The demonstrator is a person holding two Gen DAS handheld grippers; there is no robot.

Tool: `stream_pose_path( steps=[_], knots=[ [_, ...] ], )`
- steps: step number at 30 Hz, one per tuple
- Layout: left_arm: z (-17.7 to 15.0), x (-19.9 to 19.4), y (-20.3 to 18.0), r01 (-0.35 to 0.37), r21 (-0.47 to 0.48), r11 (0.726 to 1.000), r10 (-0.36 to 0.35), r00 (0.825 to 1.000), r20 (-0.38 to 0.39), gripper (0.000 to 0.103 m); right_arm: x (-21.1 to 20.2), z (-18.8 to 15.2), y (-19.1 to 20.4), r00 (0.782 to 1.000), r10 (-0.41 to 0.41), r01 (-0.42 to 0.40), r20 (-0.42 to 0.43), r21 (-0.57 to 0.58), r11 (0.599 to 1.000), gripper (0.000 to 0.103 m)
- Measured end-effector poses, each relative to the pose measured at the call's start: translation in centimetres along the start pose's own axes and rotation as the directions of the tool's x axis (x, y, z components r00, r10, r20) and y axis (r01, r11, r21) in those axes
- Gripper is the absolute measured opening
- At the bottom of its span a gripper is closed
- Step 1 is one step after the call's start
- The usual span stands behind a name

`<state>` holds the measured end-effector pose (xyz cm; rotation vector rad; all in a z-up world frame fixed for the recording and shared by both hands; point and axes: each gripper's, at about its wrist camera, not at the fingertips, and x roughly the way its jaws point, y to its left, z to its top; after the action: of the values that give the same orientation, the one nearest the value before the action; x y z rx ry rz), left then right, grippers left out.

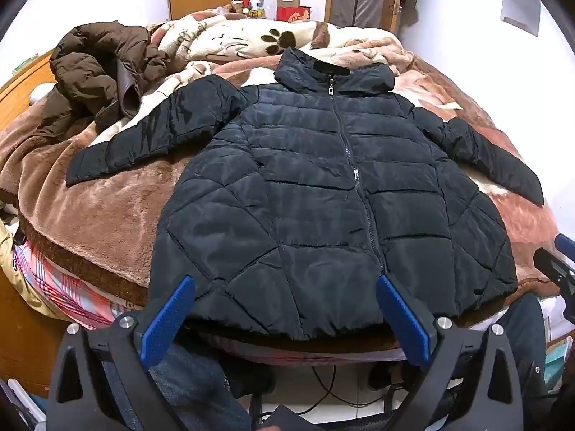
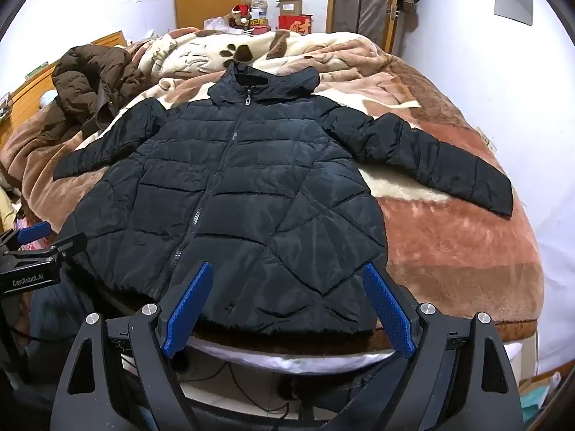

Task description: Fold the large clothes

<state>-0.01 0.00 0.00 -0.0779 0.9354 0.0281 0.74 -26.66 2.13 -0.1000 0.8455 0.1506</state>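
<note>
A black quilted jacket (image 1: 323,194) lies face up and zipped on the bed (image 2: 449,251), spread over a brown plush blanket (image 1: 107,222), collar toward the far end and both sleeves stretched out to the sides, its hem right at the near edge of the mattress. The left hand-held gripper (image 1: 285,309) hovers just short of the hem with its blue fingers (image 1: 169,319) spread wide and nothing between them; the right hand-held gripper (image 2: 287,300) does likewise on its own side of the hem, fingers (image 2: 388,309) splayed and empty. No fold appears to have been started, so the step in hand looks like the first grasp. To do it well, each gripper should probably travel out to a sleeve cuff or a side edge, take a deep bite through the puffy padding so that the slick fabric does not slip out, and carry the sleeve across the chest in one smooth arc. Keeping both sides symmetrical about the zip (image 1: 354,176) would give a tidy rectangle. A crumpled brown coat (image 1: 97,72) sits well apart toward the far left corner and should stay undisturbed.
</note>
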Motion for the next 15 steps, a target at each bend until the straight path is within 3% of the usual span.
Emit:
stream_pose_path(
  steps=[15],
  knots=[
    [0.05,-0.01,0.20,-0.006,0.004,1.000,0.006,1.000,0.004,0.102,0.06,-0.06,0.12,1.000,0.001,-0.001,-0.006,-0.001,1.000,0.086]
  ],
)
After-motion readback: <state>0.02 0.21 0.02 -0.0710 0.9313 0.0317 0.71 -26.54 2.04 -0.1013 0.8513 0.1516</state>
